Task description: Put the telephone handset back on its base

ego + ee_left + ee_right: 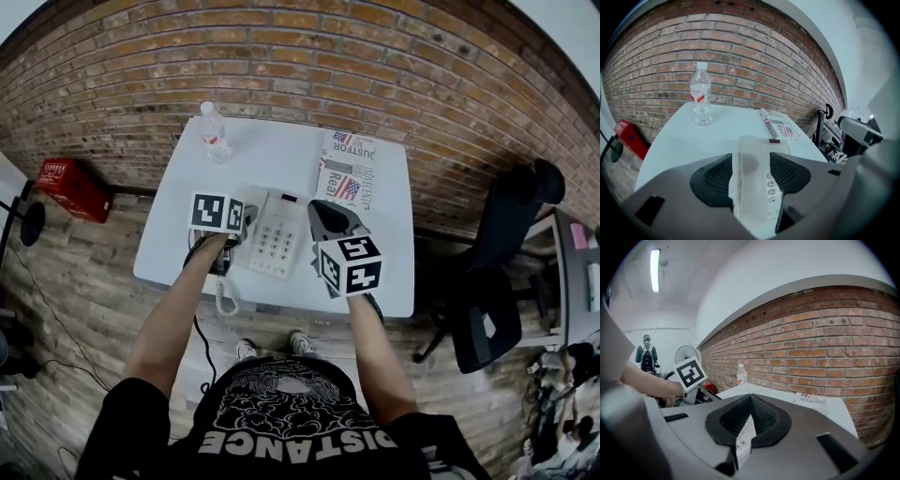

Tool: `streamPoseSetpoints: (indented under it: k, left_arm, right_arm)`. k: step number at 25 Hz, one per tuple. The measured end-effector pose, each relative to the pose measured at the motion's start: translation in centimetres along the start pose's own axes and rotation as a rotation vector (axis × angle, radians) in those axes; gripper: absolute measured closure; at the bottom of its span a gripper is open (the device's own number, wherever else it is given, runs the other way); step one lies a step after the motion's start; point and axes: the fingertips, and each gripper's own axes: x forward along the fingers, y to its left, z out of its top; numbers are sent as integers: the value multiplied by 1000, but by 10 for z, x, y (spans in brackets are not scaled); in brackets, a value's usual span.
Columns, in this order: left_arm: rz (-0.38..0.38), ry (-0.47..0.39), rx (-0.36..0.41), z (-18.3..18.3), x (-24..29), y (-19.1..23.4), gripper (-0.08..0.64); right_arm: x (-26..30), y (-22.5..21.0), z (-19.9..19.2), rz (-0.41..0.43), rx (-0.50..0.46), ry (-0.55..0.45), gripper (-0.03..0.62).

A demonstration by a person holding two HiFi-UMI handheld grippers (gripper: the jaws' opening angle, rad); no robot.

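Apparently the left gripper [751,165] clamps the handset [752,197] at the base's [275,246] left side; whether it's seated I can't tell; the right gripper [750,404], closed and empty, hovers over the base's right; released askew, the handset could tilt, or its cord [225,298] drag it off.

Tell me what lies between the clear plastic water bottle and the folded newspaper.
Only bare white table top lies between the clear plastic water bottle and the folded newspaper; the head view shows it.
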Motion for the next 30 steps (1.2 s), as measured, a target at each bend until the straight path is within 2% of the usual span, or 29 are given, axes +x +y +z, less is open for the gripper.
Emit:
streamPoseSetpoints:
  k: [12, 19, 22, 24, 26, 28, 30]
  left_arm:
    - [-26, -304, 79, 50, -68, -11, 328]
    - [21, -503, 132, 77, -112, -21, 349]
    - [64, -562, 188, 79, -126, -25, 420]
    - [74, -585, 215, 79, -132, -28, 423]
    - [79, -609, 221, 79, -136, -30, 442]
    - [90, -632, 218, 78, -140, -28, 495]
    - [97, -647, 218, 77, -142, -28, 505]
  right_arm:
    - [4, 2, 16, 31, -16, -24, 592]
    - [2, -6, 25, 24, -22, -40, 592]
    - [0, -9, 29, 16, -17, -50, 592]
    - [-1, -11, 32, 14, -18, -56, 592]
    - [-3, -12, 35, 14, -20, -66, 592]
    - [-5, -12, 38, 15, -25, -76, 592]
    - [-6, -13, 40, 16, -31, -83, 592]
